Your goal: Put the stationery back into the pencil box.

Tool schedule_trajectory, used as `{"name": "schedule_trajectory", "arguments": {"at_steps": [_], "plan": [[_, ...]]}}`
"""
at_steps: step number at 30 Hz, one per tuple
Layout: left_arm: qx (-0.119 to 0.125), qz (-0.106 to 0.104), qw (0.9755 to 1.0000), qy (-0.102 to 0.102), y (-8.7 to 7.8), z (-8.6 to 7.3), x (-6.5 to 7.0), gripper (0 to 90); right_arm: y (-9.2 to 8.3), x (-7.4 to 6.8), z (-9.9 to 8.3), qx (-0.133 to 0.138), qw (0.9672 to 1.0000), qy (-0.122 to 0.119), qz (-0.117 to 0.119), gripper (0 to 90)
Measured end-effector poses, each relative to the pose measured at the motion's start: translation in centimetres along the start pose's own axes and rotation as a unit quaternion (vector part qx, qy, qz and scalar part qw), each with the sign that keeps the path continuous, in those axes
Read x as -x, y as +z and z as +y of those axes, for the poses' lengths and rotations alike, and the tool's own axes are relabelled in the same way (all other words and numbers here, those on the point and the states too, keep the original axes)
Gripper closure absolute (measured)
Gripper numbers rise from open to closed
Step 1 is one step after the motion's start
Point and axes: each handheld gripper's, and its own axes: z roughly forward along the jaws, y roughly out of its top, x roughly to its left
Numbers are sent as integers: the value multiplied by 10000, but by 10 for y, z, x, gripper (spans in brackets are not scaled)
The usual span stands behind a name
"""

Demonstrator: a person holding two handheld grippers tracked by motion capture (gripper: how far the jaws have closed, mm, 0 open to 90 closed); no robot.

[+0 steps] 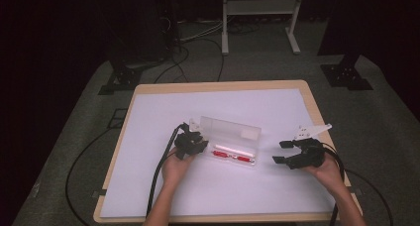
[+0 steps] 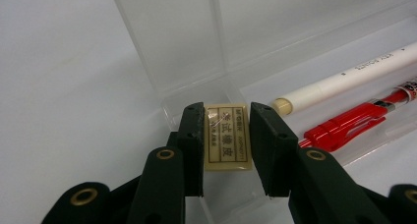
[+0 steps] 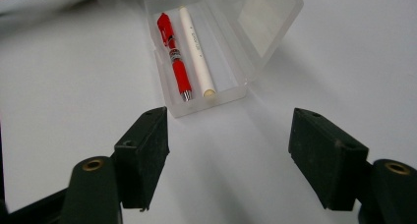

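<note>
Left tongs [image 2: 227, 135]: my jaws are closed on the eraser [image 2: 228, 139], 1 pad pressed to each long side; in the high view these tongs [image 1: 192, 140] sit at the left end of the case [image 1: 233, 142], my hand [image 1: 177, 167] behind them on the bench
Eraser: cream block with a dark printed label, upright between my pads, just over the near corner of the case tray; I cannot tell whether its lower edge touches the tray floor
Right tongs [image 3: 228, 155]: my jaws stand wide apart with nothing between them, bare white sheet under the gap; in the high view they [image 1: 282, 152] are to the right of the case, apart from it
Case: clear plastic, lid swung open and leaning back; tray lying on the white sheet [image 1: 163, 117] near the middle of the bench [image 1: 218, 85]
Red pen [image 3: 174, 52]: lying lengthwise in the tray, clip end toward my left tongs
White pen [image 3: 195, 49]: lying just beside the red pen, parallel to it, 2 pens in the tray in all
Cables [image 1: 161, 161]: black lead trailing from my left tongs off the near edge of the bench
</note>
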Motion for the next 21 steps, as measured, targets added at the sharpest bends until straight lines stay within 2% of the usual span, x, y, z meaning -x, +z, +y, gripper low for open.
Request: {"name": "schedule_trajectory", "arguments": {"at_steps": [4,9,11,21], "plan": [[3,-25,10000,5,0,0,0,670,0,0,0,-5,10000,1,1,307],[-10,-18,10000,32,-1,0,0,613,0,0,0,-7,10000,1,4,307],[32,-13,10000,-14,-2,0,0,608,0,0,0,-8,10000,-5,3,307],[71,40,9999,71,-9,1,1,589,2,1,-3,-52,10000,15,13,305]]}}
